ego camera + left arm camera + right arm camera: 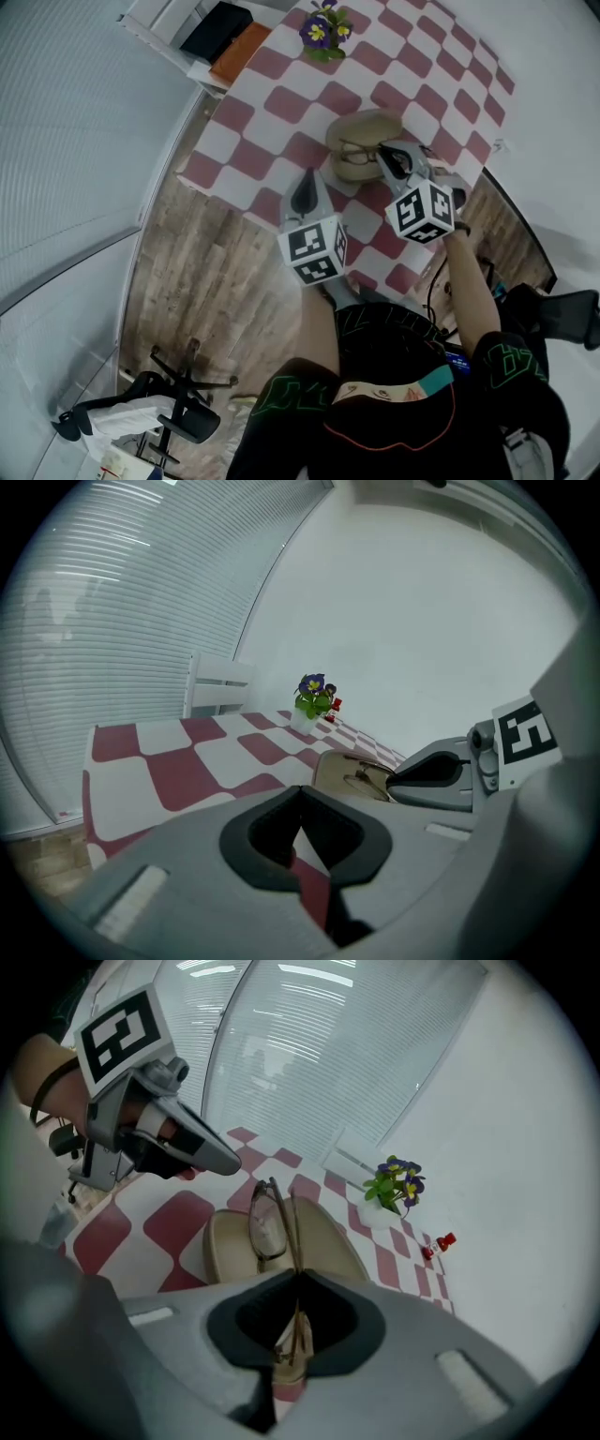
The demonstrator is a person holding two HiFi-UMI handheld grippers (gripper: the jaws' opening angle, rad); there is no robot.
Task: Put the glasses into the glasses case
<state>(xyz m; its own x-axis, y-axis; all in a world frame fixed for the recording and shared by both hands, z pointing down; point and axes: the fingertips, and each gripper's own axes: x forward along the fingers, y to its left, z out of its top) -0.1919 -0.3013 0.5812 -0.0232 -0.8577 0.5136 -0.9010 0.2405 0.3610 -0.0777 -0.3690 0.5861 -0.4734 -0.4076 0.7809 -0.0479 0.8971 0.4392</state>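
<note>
Right gripper (298, 1279) clamps the glasses (267, 1227) by their folded arms, lenses poised over the open tan glasses case (333, 1232), apparently for lowering in. Left gripper (300, 799), jaws together and empty, hovers near the case, probably ready to steady it.

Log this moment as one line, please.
right gripper: shut on thin-framed brown glasses | glasses: upright at open beige case | left gripper: shut, empty

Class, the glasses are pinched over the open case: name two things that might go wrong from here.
1. The right gripper pinches the glasses by their thin frame only; they may twist or slip on release.
2. The left gripper is off the case, so a nudge may slide it.
</note>
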